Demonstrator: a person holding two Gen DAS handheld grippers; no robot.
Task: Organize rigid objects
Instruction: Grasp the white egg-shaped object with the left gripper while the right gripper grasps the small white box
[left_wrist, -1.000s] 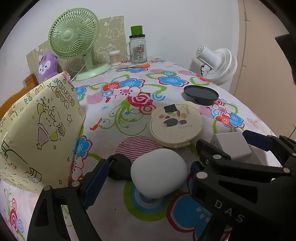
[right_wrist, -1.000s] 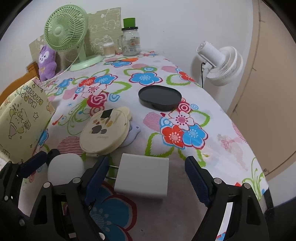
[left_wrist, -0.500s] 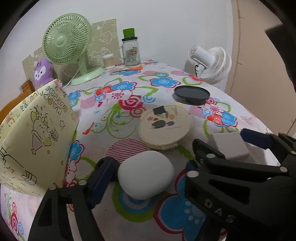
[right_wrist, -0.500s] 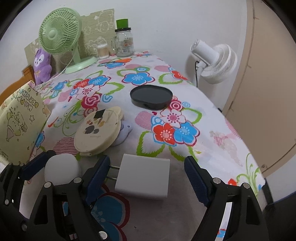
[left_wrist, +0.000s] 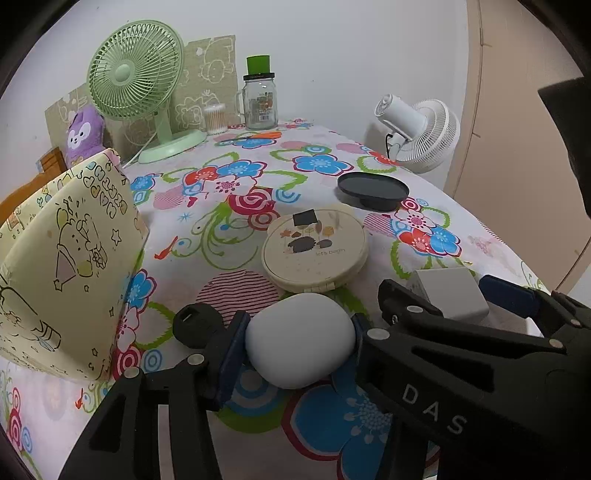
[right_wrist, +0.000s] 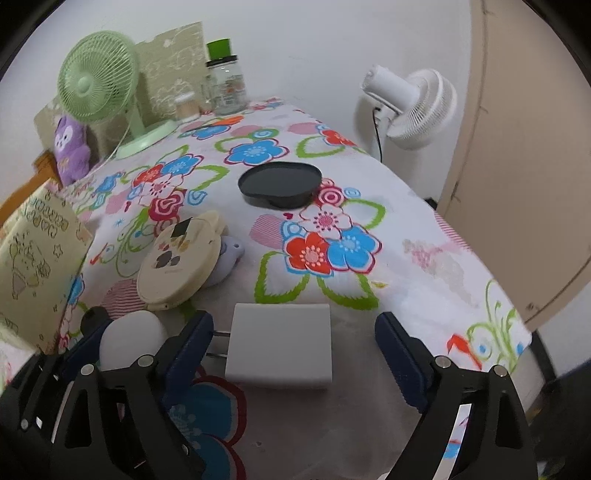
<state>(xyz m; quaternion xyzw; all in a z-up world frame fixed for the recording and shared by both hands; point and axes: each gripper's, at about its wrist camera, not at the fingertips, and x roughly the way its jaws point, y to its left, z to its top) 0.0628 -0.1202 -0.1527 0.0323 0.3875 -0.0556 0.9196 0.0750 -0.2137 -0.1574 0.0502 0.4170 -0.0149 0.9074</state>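
A white rounded case lies on the flowered tablecloth near its front edge. My left gripper is closing, and both blue pads touch the case's sides. To its right a white charger block lies flat with its prongs pointing left. Around the block my right gripper is opening, and its pads stand clear of it on both sides. The charger also shows in the left wrist view, and the case in the right wrist view.
Behind the case sit a cream round compact, a black round tray and a small black knob. A yellow cartoon box stands at the left. At the back are a green fan, a jar and a white fan.
The left jaws have drawn in from wide apart until they meet the white case. The right jaws have spread a little wider around the charger block.
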